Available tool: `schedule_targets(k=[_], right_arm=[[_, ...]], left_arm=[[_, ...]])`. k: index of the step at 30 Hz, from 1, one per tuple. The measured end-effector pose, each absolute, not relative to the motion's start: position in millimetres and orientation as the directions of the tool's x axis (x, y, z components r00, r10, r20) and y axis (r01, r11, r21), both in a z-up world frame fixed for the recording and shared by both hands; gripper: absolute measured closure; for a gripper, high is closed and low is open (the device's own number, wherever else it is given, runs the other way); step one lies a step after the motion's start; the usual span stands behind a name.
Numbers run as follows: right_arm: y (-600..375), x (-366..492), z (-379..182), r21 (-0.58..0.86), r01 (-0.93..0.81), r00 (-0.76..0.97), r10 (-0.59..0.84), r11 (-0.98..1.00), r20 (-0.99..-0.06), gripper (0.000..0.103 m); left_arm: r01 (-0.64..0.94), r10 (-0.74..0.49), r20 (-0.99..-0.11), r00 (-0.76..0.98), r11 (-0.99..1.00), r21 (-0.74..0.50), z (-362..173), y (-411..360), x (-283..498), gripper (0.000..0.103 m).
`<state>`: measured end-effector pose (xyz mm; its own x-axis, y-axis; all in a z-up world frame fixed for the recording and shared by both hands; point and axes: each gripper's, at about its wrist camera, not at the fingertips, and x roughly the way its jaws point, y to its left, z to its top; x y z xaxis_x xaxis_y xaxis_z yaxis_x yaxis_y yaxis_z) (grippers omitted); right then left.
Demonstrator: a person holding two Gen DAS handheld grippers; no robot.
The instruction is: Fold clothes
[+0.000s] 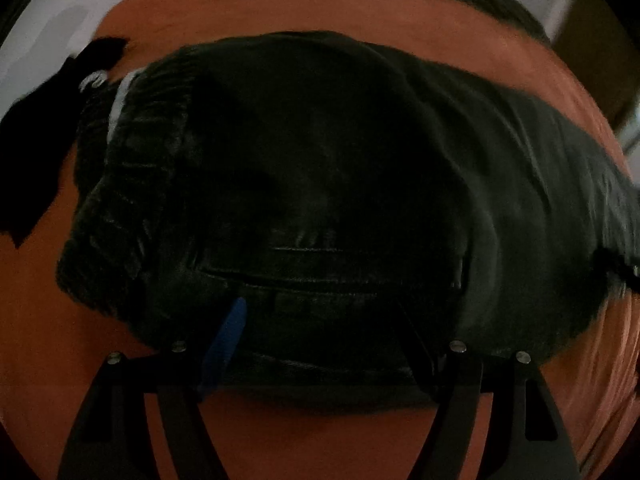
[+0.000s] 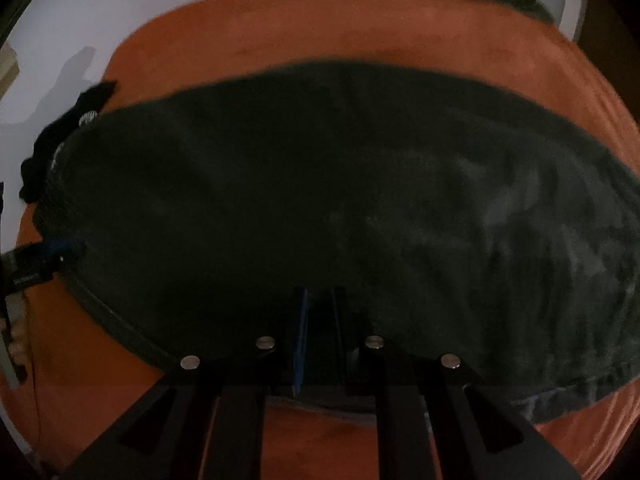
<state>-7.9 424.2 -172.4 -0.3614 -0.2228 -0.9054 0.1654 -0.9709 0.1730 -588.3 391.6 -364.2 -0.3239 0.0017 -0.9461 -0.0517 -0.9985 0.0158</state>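
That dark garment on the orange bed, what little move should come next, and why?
Probably close the left gripper on the near edge of the dark garment. Its jaws stand wide around that edge, while the right gripper looks nearly shut at the same edge further along. With both pinching, the edge could be lifted over the orange cover.

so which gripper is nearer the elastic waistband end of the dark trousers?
Left. The left gripper is open over the near edge beside the ribbed waistband. The right gripper sits on the trousers farther along the leg, jaws nearly shut.
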Motion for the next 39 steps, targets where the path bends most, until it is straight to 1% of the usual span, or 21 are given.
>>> schedule_targets(k=[2,5,6,8,9,10,12,13,15,17,18,20,21,22,26,29,32,34,36,38,39], right_arm=[[425,-9,-172,0.177,0.177,-0.355,-0.230,-0.968,-0.906,0.092],[434,-10,-164,0.216,0.178,-0.355,-0.267,-0.960,-0.896,0.092],[436,-8,-161,0.227,0.180,-0.362,-0.278,-0.957,-0.890,0.089],[440,-2,-155,0.231,0.186,-0.384,-0.287,-0.955,-0.878,0.076],[442,3,-154,0.222,0.191,-0.397,-0.282,-0.956,-0.873,0.064],[443,6,-154,0.210,0.192,-0.405,-0.272,-0.959,-0.873,0.055],[434,5,-165,0.176,0.180,-0.410,-0.236,-0.968,-0.881,0.050],[434,4,-171,0.166,0.167,-0.408,-0.222,-0.972,-0.886,0.046],[436,1,-182,0.158,0.140,-0.404,-0.202,-0.978,-0.892,0.042],[434,0,-185,0.154,0.127,-0.408,-0.193,-0.980,-0.893,0.039],[431,-2,-186,0.150,0.120,-0.407,-0.186,-0.981,-0.894,0.036],[428,-5,-187,0.175,0.085,-0.409,-0.194,-0.981,-0.891,0.026],[430,-6,-187,0.229,0.042,-0.418,-0.225,-0.973,-0.880,0.015],[433,-8,-187,0.287,-0.003,-0.430,-0.258,-0.958,-0.865,0.008],[447,-8,-192,0.482,-0.139,-0.490,-0.363,-0.865,-0.792,0.007],[456,-12,-198,0.534,-0.114,-0.464,-0.430,-0.838,-0.774,0.006],[444,-22,-196,0.451,-0.009,-0.401,-0.410,-0.893,-0.820,0.006],[436,-15,-183,0.335,0.048,-0.447,-0.320,-0.941,-0.835,0.006],[427,-9,-170,0.223,0.100,-0.508,-0.242,-0.970,-0.827,0.007],[423,-12,-174,0.159,0.117,-0.515,-0.196,-0.980,-0.834,0.015],[420,-17,-184,0.147,0.122,-0.497,-0.188,-0.982,-0.847,0.035]], left_arm=[[-0.070,-0.024,-0.948,-0.317,-0.996,0.048,-352,396,-586,0.030],[-0.103,0.019,-0.938,-0.347,-0.994,0.019,-322,407,-577,0.029],[-0.111,0.035,-0.933,-0.357,-0.994,0.006,-315,413,-575,0.029],[-0.124,0.067,-0.920,-0.387,-0.992,-0.020,-306,427,-571,0.026],[-0.127,0.085,-0.911,-0.404,-0.991,-0.036,-305,432,-570,0.025],[-0.128,0.103,-0.901,-0.422,-0.990,-0.054,-308,436,-567,0.025],[-0.130,0.142,-0.877,-0.459,-0.987,-0.092,-317,442,-562,0.025],[-0.125,0.152,-0.869,-0.471,-0.987,-0.105,-321,446,-559,0.025],[-0.106,0.156,-0.857,-0.491,-0.987,-0.119,-333,454,-555,0.025],[-0.099,0.150,-0.860,-0.488,-0.988,-0.116,-344,456,-548,0.024],[-0.100,0.150,-0.871,-0.469,-0.988,-0.116,-350,457,-549,0.022],[-0.077,0.187,-0.894,-0.407,-0.982,-0.171,-361,457,-544,0.022],[-0.042,0.203,-0.895,-0.398,-0.978,-0.203,-365,455,-543,0.021],[-0.022,0.208,-0.888,-0.410,-0.976,-0.218,-364,453,-541,0.021],[-0.040,0.163,-0.885,-0.436,-0.986,-0.162,-362,461,-537,0.021],[-0.079,0.162,-0.883,-0.441,-0.987,-0.141,-355,469,-531,0.021],[-0.123,0.193,-0.877,-0.440,-0.980,-0.154,-342,475,-532,0.021],[-0.145,0.195,-0.858,-0.474,-0.979,-0.142,-330,481,-535,0.021],[-0.167,0.202,-0.851,-0.485,-0.976,-0.137,-327,488,-542,0.021],[-0.173,0.189,-0.870,-0.455,-0.977,-0.122,-339,494,-548,0.021],[-0.175,0.185,-0.881,-0.436,-0.977,-0.119,-349,494,-551,0.021]])
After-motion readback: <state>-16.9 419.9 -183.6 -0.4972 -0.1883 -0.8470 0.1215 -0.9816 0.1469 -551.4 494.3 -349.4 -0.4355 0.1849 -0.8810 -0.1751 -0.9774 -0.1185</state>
